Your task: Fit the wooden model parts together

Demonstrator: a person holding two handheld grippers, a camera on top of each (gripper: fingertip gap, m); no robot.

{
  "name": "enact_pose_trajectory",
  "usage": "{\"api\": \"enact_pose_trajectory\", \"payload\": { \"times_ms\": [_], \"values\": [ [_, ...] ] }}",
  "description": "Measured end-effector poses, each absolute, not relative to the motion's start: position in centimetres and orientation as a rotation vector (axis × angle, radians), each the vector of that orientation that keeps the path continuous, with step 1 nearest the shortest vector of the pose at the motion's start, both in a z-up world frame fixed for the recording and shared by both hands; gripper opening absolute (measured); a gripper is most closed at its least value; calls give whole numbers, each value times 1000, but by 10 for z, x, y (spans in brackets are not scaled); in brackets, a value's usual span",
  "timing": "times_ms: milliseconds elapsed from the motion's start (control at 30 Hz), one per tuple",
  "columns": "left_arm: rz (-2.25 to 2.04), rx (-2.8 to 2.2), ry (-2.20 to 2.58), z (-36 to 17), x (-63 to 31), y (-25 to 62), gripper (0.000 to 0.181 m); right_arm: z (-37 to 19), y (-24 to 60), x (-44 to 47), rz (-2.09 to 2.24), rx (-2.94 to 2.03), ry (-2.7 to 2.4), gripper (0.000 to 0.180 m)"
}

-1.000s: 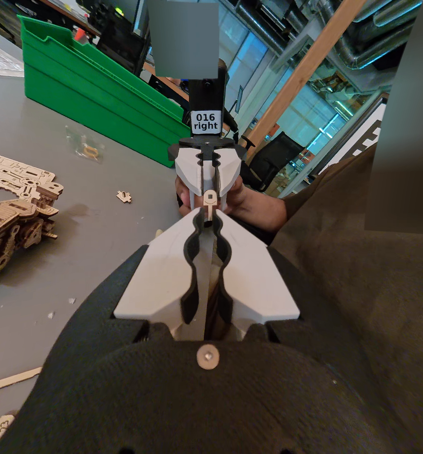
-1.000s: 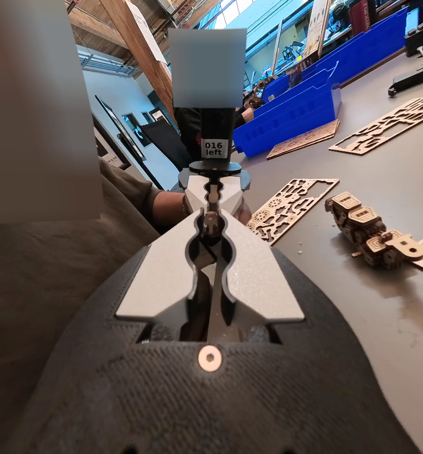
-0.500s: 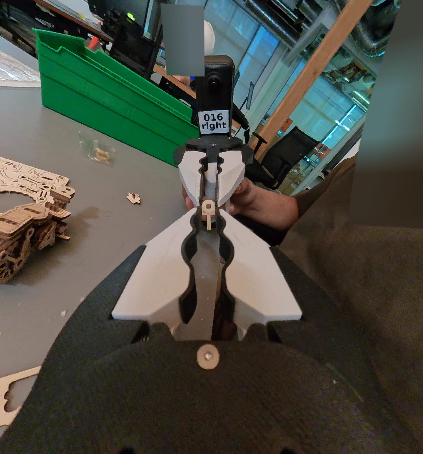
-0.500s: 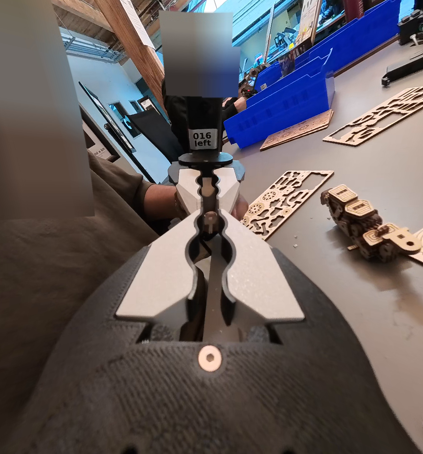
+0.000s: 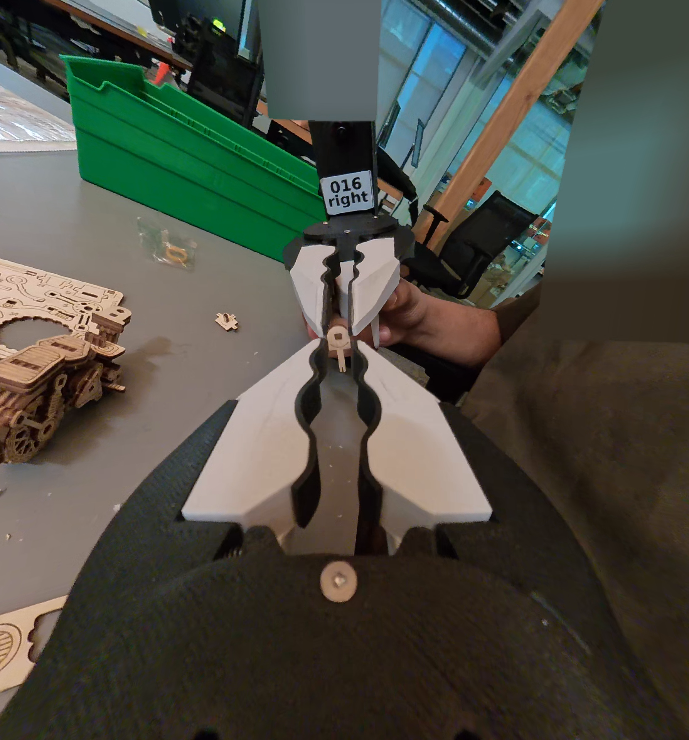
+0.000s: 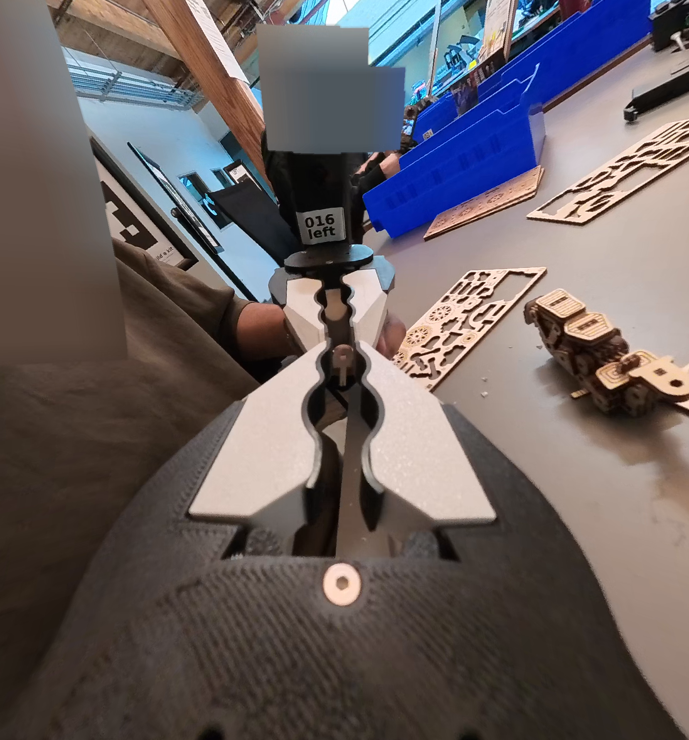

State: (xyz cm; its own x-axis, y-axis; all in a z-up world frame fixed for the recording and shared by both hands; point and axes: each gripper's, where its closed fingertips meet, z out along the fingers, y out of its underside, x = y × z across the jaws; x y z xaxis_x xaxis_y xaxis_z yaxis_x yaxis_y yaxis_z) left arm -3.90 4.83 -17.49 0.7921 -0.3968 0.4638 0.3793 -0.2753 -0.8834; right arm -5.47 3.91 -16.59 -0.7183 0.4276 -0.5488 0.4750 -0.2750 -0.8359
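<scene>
Above the counter's [image 5: 214,248] near edge the left tongs [image 5: 338,352] and right tongs [image 6: 340,356] meet tip to tip, both nearly pressed together and pinching the small keyhole-shaped wooden part [image 5: 338,340] between them, well apart from the half-built wooden model [image 5: 42,396].
</scene>
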Motion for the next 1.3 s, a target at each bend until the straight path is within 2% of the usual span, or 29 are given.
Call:
{"api": "enact_pose_trajectory", "payload": {
  "times_ms": [133,200,367,500,600,833,1300],
  "values": [
    [-750,-1686,15,-173,-39,48,8,-164,40,-54,-2196,1157,1861,7],
    [-755,-1681,3,-173,-41,48,8,-160,46,-55,-2218,1159,1869,16],
    [-793,-1644,-59,-169,-51,48,8,-149,114,-65,-2287,1470,2011,13],
    [-815,-1637,-92,-171,-58,48,8,-182,171,-60,-1939,1884,2377,13],
    [-837,-1642,-100,-174,-59,49,8,-217,186,-51,-1590,2003,2555,17],
    [-870,-1656,-94,-178,-56,51,8,-270,182,-46,-1254,1908,2649,14],
    [-899,-1662,-83,-180,-53,50,8,-273,173,-55,-1312,1835,2679,8]
  ]
}}
